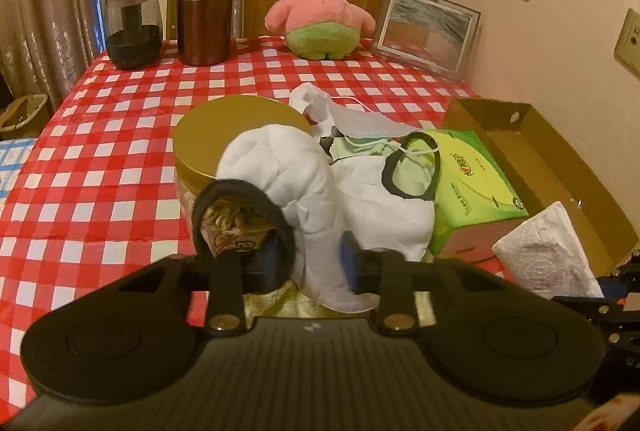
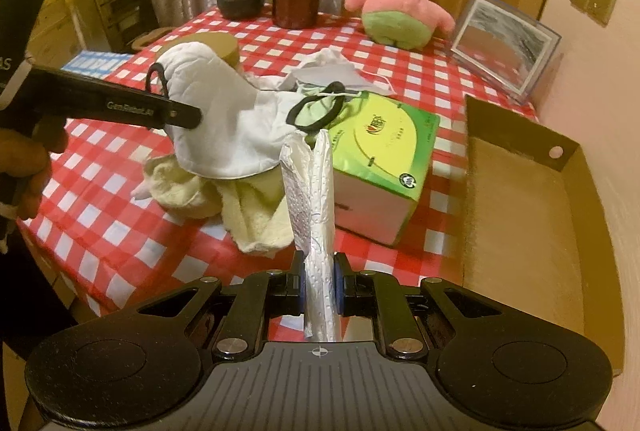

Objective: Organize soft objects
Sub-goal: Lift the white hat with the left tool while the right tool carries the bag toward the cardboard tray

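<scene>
My left gripper [image 1: 316, 259] is shut on a white padded cloth [image 1: 280, 167] with black elastic loops [image 1: 412, 167]. From the right wrist view, that cloth [image 2: 216, 111] hangs just above a pale yellow towel [image 2: 248, 215], which lies crumpled on the checked tablecloth. My right gripper [image 2: 319, 279] is shut on a folded white paper towel [image 2: 308, 191], held upright. The paper towel [image 1: 548, 251] also shows at lower right in the left wrist view, by the near corner of an open cardboard tray [image 1: 560, 167]. A pink starfish plush [image 1: 320, 11] sits at the table's far edge.
A green tissue box [image 2: 384, 151] stands beside the cardboard tray [image 2: 520, 211]. Loose face masks [image 1: 352, 119] lie behind it. A gold-lidded jar [image 1: 236, 135] sits just beyond the held cloth. A brown canister [image 1: 204, 15], a dark glass jar [image 1: 134, 27] and a picture frame [image 1: 424, 31] line the back.
</scene>
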The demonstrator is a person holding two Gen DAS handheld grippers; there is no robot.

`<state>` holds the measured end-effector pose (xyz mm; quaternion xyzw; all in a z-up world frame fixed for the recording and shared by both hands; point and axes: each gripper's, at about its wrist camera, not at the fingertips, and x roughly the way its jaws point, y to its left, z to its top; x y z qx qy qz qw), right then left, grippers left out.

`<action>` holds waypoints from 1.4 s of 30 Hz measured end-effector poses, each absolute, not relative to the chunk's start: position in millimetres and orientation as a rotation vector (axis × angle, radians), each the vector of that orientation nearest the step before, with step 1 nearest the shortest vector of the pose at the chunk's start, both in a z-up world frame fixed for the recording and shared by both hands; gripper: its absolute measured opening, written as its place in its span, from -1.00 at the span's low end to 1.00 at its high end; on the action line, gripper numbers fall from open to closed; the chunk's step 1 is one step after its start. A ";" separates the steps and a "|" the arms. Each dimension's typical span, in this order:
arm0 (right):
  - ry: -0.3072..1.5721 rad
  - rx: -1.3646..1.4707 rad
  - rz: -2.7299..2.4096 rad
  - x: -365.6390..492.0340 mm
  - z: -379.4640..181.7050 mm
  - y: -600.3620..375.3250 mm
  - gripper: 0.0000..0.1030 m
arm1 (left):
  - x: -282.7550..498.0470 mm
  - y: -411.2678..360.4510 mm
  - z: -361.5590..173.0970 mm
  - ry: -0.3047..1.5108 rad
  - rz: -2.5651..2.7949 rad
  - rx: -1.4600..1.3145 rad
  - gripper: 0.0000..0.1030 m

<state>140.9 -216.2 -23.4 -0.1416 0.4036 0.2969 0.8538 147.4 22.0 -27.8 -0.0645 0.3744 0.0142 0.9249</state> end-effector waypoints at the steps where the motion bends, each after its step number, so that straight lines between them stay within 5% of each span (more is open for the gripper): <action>1: 0.848 -0.294 0.620 141.0 -23.1 -216.5 -0.74 | 146.6 21.6 -26.7 0.768 0.024 -0.135 -0.74; 24: 0.728 -0.105 0.403 155.3 32.9 -283.6 -0.73 | 166.7 -44.7 97.5 0.552 -0.224 -0.134 -0.83; 42: 0.727 -0.009 0.341 165.7 31.4 -330.3 -0.74 | 123.8 -23.8 82.1 0.701 -0.084 0.012 -0.83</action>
